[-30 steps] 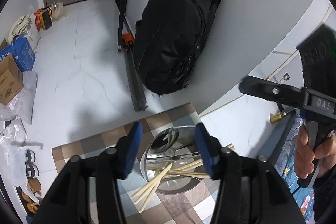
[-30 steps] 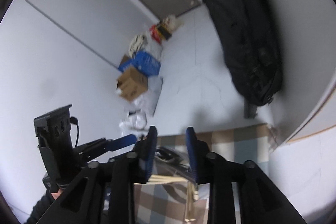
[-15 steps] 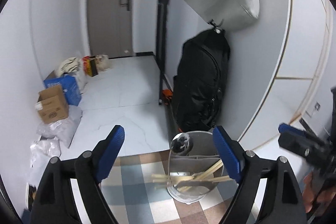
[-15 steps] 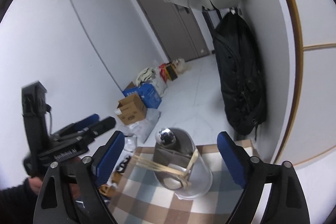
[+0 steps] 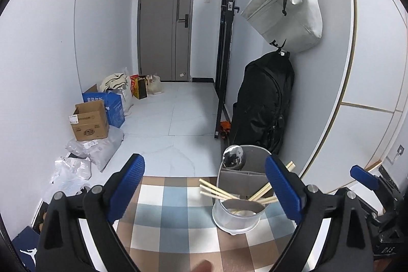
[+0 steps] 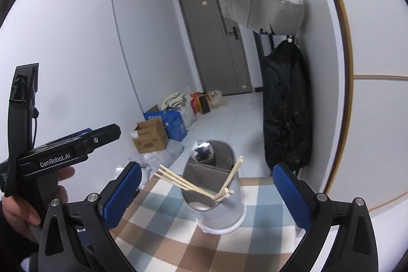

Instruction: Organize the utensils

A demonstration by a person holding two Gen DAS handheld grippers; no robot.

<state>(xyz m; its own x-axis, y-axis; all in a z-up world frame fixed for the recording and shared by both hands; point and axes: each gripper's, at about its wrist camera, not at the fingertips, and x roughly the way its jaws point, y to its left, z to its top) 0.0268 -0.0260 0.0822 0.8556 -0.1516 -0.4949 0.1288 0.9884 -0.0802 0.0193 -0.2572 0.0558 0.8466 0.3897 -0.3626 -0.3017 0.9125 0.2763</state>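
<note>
Both grippers — left gripper [image 5: 204,185], right gripper [image 6: 207,191] — have black frames, silver screws and blue textured pads [image 5: 128,185]; white "GenRobot.AI" lettering lower left.

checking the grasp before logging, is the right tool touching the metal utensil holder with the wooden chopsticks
Apart. In the right wrist view the right tool is wide open, and checked tablecloth shows between each blue pad and the metal utensil holder.

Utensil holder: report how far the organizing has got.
Done: the chopsticks and a metal spoon stand in the utensil holder on the checkered tablecloth. In hand: nothing; the left gripper and right gripper are both open and empty. Left: no loose utensils are visible on the cloth.
</note>
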